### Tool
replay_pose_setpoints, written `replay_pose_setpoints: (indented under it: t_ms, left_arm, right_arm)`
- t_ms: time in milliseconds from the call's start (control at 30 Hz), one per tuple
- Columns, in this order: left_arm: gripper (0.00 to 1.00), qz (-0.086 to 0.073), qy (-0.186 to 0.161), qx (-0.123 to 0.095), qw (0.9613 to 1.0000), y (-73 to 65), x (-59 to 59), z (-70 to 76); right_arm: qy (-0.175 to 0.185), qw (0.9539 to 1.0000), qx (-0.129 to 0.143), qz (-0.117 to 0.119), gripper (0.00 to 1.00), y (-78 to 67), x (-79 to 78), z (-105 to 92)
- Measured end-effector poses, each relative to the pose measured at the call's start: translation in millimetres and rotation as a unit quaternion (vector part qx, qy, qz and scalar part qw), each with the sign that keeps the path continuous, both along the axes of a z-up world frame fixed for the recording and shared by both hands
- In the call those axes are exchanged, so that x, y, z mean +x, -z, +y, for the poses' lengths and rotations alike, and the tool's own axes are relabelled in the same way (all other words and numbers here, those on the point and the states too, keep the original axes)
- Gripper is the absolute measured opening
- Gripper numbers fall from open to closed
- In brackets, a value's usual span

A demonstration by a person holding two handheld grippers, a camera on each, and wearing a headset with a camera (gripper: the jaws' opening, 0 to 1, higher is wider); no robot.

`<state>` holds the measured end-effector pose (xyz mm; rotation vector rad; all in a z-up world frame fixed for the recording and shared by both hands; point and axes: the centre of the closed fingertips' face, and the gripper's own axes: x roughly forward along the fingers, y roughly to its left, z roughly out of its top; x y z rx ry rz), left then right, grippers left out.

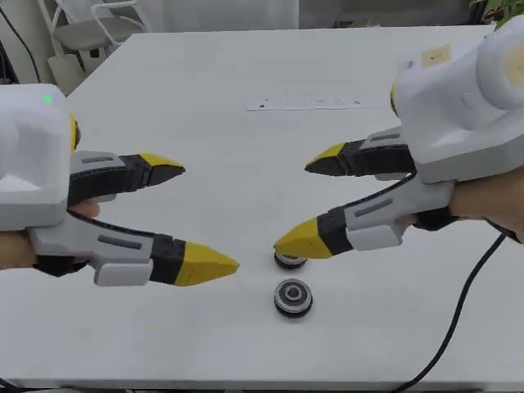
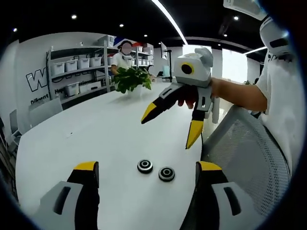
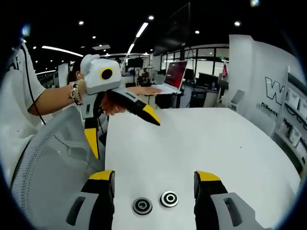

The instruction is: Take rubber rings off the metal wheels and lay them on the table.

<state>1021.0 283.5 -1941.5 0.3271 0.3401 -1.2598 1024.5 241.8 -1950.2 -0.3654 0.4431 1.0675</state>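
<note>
Two metal wheels [image 1: 293, 296] sit just beside each other near the front edge of the table [image 1: 246, 164], rubber rings [image 1: 277, 298] on. My left gripper [image 1: 209, 217] and right gripper [image 1: 291, 205] hover above, jaws spread, empty. Nothing started; next, I judge, one pins a wheel while the other peels its ring.

Long white worktop [image 1: 246, 164]. Shelving [image 2: 76, 72] with storage bins stands against the far wall, a leafy plant [image 2: 132, 79] at the worktop's end. Dark ceiling with a strip light [image 2: 168, 19] and spotlights.
</note>
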Motion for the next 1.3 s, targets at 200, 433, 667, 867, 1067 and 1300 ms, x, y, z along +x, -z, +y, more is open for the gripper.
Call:
replay_pose_setpoints:
  t_ms: [200,433,667,867,1067,1300]
  left_arm:
    - [0.75,-0.01,0.021,0.015,0.9996,7.5,7.5,-21.8]
    - [0.68,-0.003,0.04,0.003,0.9992,25.0,15.0,-39.4]
    - [0.55,-0.021,0.034,-0.01,0.9992,36.2,18.9,-52.5]
    - [0.54,0.004,0.045,0.01,0.9989,64.2,4.6,-52.4]
    - [0.42,-0.021,0.063,0.061,0.9959,88.8,0.3,-55.9]
    - [0.33,0.009,0.084,0.06,0.9946,101.8,-15.6,-64.8]
  right_arm:
    - [-0.035,0.9991,-0.023,-0.001,0.6,20.5,-3.6,8.2]
    - [-0.048,0.9981,-0.017,0.035,0.55,49.6,-16.0,9.9]
    - [-0.065,0.9952,-0.045,0.057,0.41,83.2,-29.6,-2.0]
    - [-0.048,0.9932,-0.059,0.089,0.42,102.5,-30.8,-10.7]
    - [-0.038,0.992,-0.052,0.108,0.41,110.0,-31.9,-12.9]
    - [-0.024,0.9911,-0.046,0.123,0.37,117.8,-28.9,-16.8]
